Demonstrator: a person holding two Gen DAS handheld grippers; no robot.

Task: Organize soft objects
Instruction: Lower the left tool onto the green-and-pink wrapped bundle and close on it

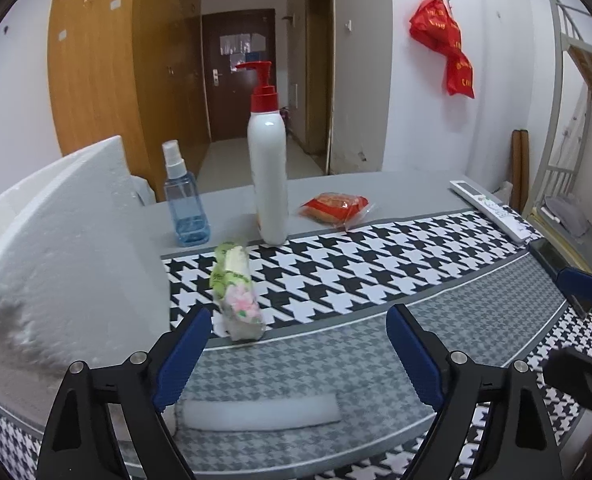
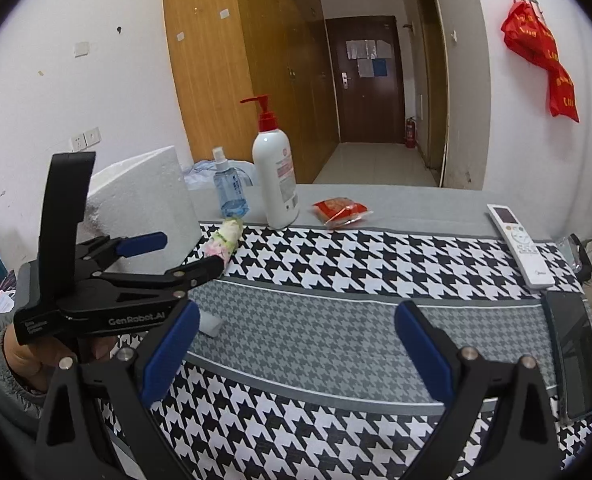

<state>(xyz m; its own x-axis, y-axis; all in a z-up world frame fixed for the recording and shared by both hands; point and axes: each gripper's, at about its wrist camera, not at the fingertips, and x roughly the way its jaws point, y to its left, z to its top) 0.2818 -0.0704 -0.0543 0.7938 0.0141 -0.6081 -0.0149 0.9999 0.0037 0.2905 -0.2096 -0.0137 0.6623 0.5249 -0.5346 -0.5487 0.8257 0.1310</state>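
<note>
A tissue pack (image 1: 238,294) with green and pink flower print lies on the houndstooth cloth, just ahead of my open left gripper (image 1: 298,340), slightly left of its middle. It also shows in the right wrist view (image 2: 226,240). A white foam piece (image 1: 260,412) lies flat below the left gripper's jaws, and its end shows in the right wrist view (image 2: 212,325). A red snack packet (image 1: 334,206) lies further back on the grey table. My right gripper (image 2: 296,344) is open and empty over the cloth. The left gripper (image 2: 176,256) shows open beside the tissue pack.
A large white foam block (image 1: 68,248) stands at the left. A blue spray bottle (image 1: 184,204) and a white pump bottle (image 1: 268,176) stand at the back. A white remote (image 2: 520,240) and a dark phone (image 2: 576,356) lie at the right edge.
</note>
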